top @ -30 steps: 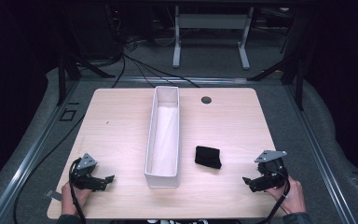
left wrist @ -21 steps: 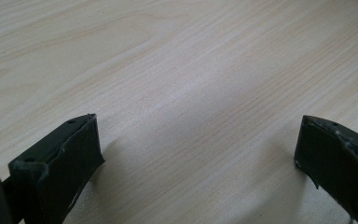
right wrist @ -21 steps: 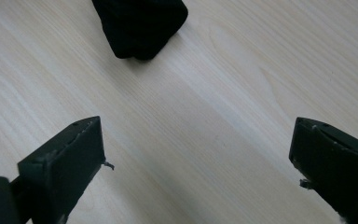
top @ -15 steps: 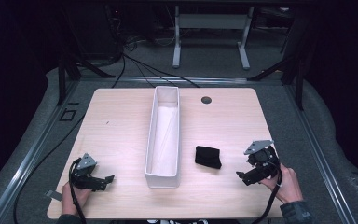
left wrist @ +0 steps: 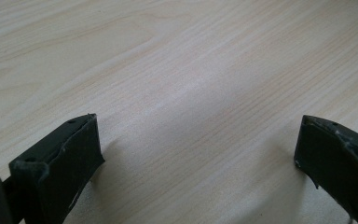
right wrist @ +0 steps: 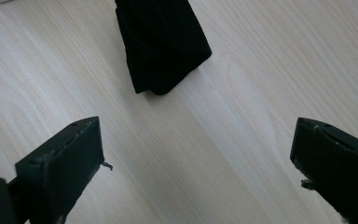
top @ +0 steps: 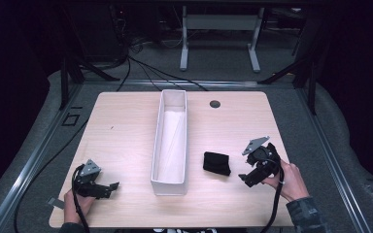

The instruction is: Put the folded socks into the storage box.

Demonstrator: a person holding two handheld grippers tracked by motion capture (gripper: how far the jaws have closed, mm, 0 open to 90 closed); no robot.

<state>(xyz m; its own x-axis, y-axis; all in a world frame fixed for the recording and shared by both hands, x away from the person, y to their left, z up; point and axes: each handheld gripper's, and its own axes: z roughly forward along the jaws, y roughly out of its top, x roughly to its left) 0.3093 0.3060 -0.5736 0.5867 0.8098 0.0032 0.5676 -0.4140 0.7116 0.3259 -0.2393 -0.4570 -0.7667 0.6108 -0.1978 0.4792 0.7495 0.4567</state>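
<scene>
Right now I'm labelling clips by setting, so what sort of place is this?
Probably a lab or recording workspace: a bare wooden table on grey carpet, cables trailing across the floor, and a metal equipment stand behind in a dark room.

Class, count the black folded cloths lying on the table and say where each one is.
1. The black folded cloth lies on the table, between the white tray and the open right gripper. More might be hidden behind the tray's near wall.

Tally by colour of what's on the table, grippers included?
Black: 3 – folded cloth, left gripper, right gripper
White: 1 – long tray
Total: 4
</scene>
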